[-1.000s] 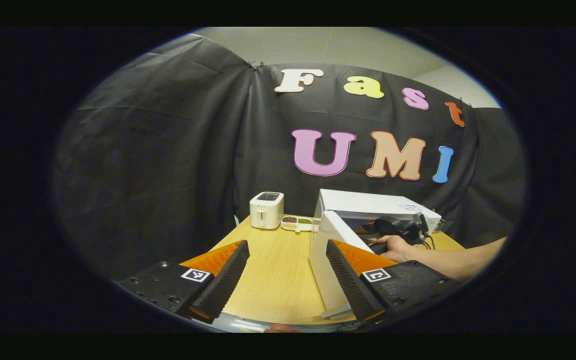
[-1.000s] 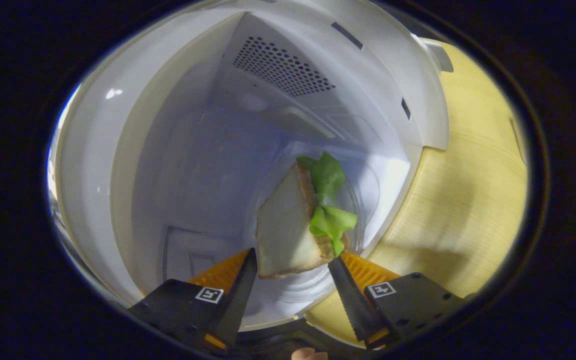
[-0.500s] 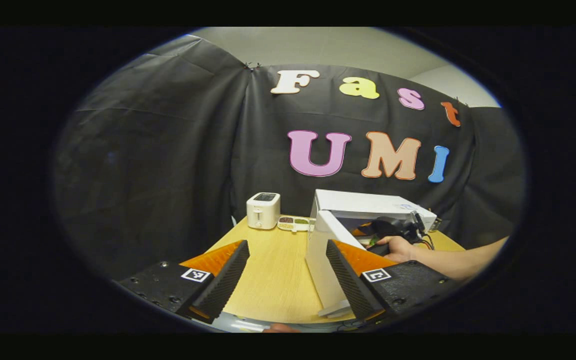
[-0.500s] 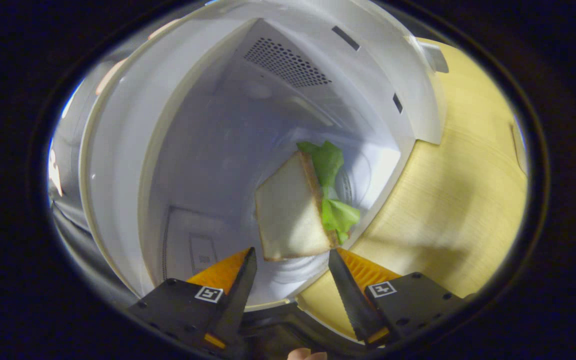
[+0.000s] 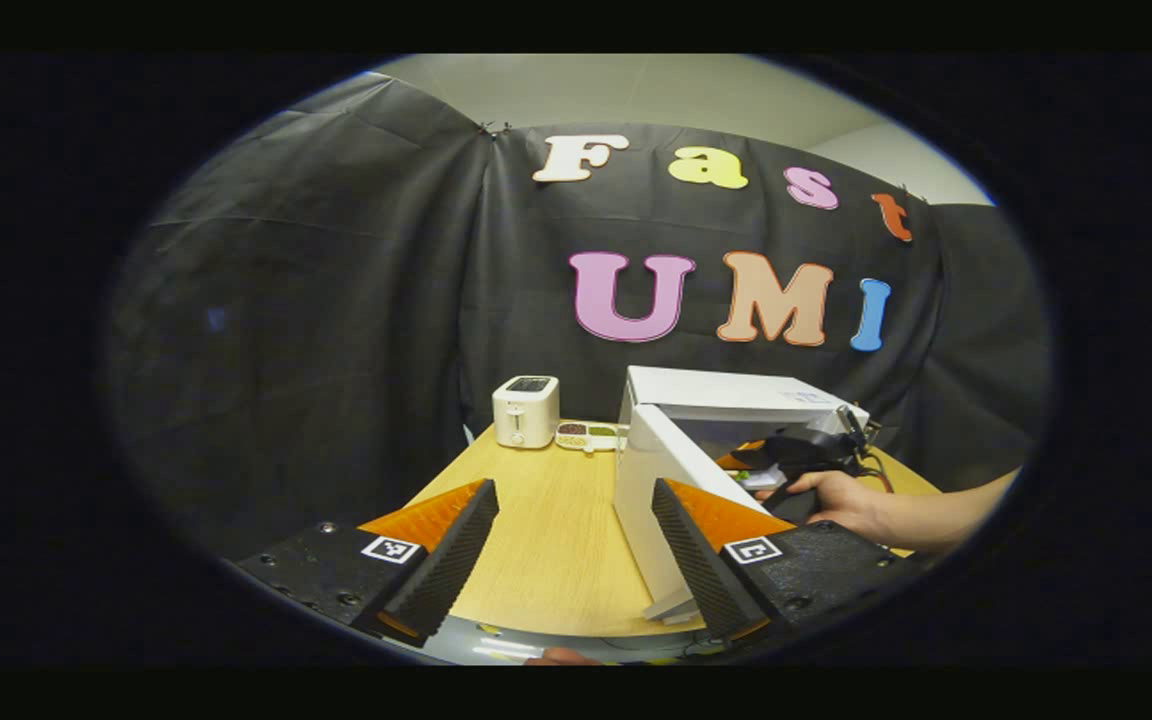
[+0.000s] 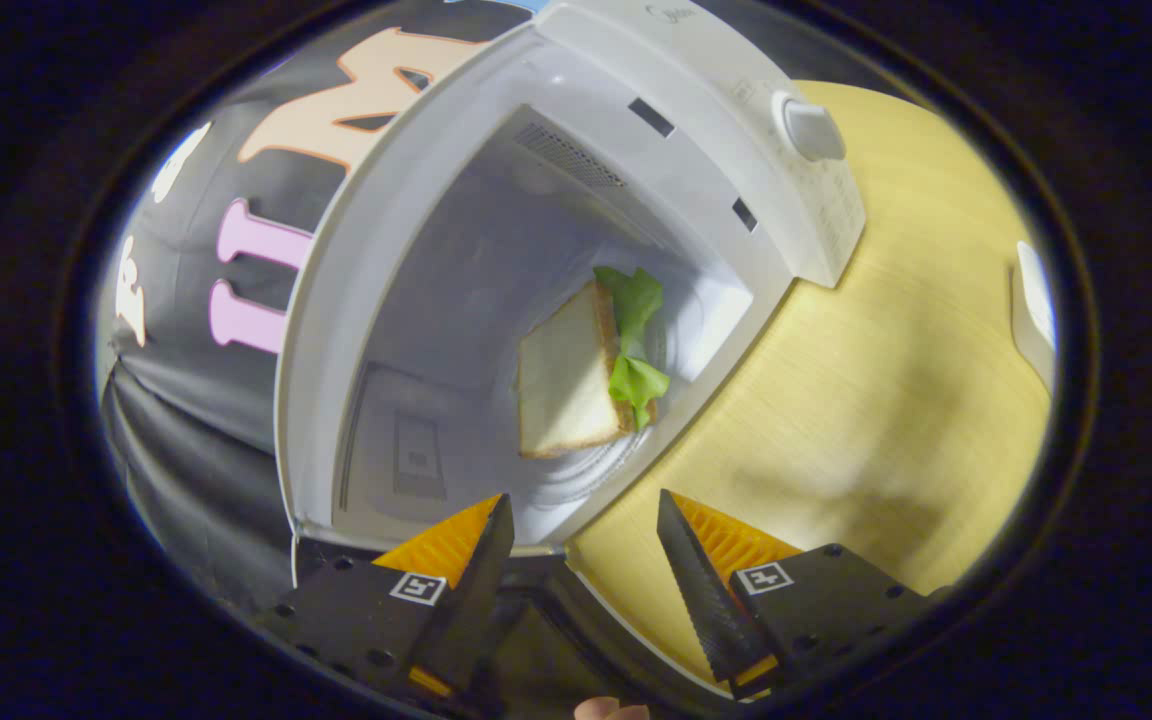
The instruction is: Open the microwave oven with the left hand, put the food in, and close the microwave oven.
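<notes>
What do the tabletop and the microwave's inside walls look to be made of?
Tabletop: pale wood or wood-look laminate, matte, judging by its fine straight grain lines. Microwave inside walls: smooth, white-coated, probably painted metal, with soft glare and a punched vent grid; the sandwich lies inside.

A recording booth: black cloth wall (image 5: 336, 300) behind a wooden table (image 5: 546, 540) with toaster (image 5: 525, 411) and microwave (image 5: 726, 400)

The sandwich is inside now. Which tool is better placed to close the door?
Probably left: the open left tool sits beside the open door. The right tool, also open, faces the sandwich.
</notes>
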Available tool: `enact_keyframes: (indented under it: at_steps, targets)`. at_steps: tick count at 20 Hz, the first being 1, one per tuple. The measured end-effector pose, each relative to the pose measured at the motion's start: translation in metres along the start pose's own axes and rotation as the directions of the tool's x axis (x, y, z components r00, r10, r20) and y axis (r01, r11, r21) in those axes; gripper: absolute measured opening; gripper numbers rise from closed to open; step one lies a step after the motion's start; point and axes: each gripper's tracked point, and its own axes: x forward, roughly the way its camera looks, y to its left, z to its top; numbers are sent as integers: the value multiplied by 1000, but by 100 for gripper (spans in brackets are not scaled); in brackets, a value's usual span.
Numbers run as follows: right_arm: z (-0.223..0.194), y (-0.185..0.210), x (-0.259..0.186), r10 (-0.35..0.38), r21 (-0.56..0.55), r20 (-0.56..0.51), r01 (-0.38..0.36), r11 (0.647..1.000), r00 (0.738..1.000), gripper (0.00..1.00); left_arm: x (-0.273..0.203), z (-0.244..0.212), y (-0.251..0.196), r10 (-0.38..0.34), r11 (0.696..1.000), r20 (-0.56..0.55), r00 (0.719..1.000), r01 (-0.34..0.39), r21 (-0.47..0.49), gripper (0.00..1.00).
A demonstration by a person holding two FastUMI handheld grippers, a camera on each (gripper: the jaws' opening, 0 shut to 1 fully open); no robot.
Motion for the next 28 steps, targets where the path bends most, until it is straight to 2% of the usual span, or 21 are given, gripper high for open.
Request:
enact_keyframes:
  at_steps: [4, 7, 8, 9, 11, 12, 14, 15, 17, 19, 22, 23, 24, 25, 26, 27, 28]
  targets:
    - [10, -10, -34, 38, -93, 8, -37, 995, 999, 89, -2, -10, 3, 7, 1000, -12, 1000, -7, 12, 95]
    - [34, -10, -60, 88, -200, 63, -74, 977, 994, 89, 0, -19, 6, 17, 1000, -19, 1000, -17, 14, 95]
    - [38, -8, -70, 107, -245, 67, -88, 965, 992, 89, 0, -21, 3, 10, 1000, -23, 1000, -10, 9, 92]
    - [43, -6, -79, 123, -296, 69, -98, 950, 990, 77, 1, -25, -1, -11, 1000, -21, 1000, 11, 8, 92]
    - [57, -1, -101, 162, -410, 104, -106, 906, 981, 77, 1, -36, -12, -57, 998, -35, 998, 58, 36, 95]
    - [67, 3, -113, 182, -477, 133, -98, 874, 974, 77, 3, -44, -8, -53, 997, -54, 997, 56, 61, 95]
    - [89, 19, -141, 265, -636, 209, -75, 768, 941, 77, 5, -66, 3, -21, 996, -102, 995, 30, 90, 92]
    - [101, 31, -155, 314, -697, 248, -57, 715, 916, 77, 4, -73, 3, -15, 995, -122, 992, 26, 93, 95]
    - [118, 50, -185, 385, -763, 294, -27, 646, 875, 77, 1, -86, -1, -9, 997, -164, 986, 21, 73, 92]
    - [141, 68, -216, 445, -789, 347, 0, 615, 826, 77, 0, -97, -5, -2, 999, -184, 983, 11, 47, 96]
    - [169, 87, -250, 525, -842, 376, 45, 538, 763, 77, -2, -113, -11, 11, 999, -217, 976, -2, 40, 91]
    - [177, 90, -262, 537, -854, 385, 69, 515, 751, 77, -3, -118, -16, 7, 999, -233, 972, 1, 37, 89]
    - [185, 94, -273, 551, -858, 394, 79, 508, 735, 77, -3, -119, -23, -5, 1000, -236, 972, 12, 28, 84]
    - [188, 95, -281, 552, -853, 402, 79, 516, 731, 89, -4, -122, -30, -14, 1000, -243, 970, 18, 14, 80]
    - [190, 95, -287, 562, -853, 395, 64, 518, 726, 77, -2, -124, -34, -13, 1000, -246, 969, 15, 8, 72]
    - [195, 94, -292, 565, -851, 403, 67, 521, 720, 78, -2, -124, -41, -21, 1000, -245, 969, 21, -2, 70]
    - [201, 96, -296, 573, -851, 411, 74, 519, 710, 77, -1, -126, -45, -17, 1000, -257, 966, 17, -1, 60]
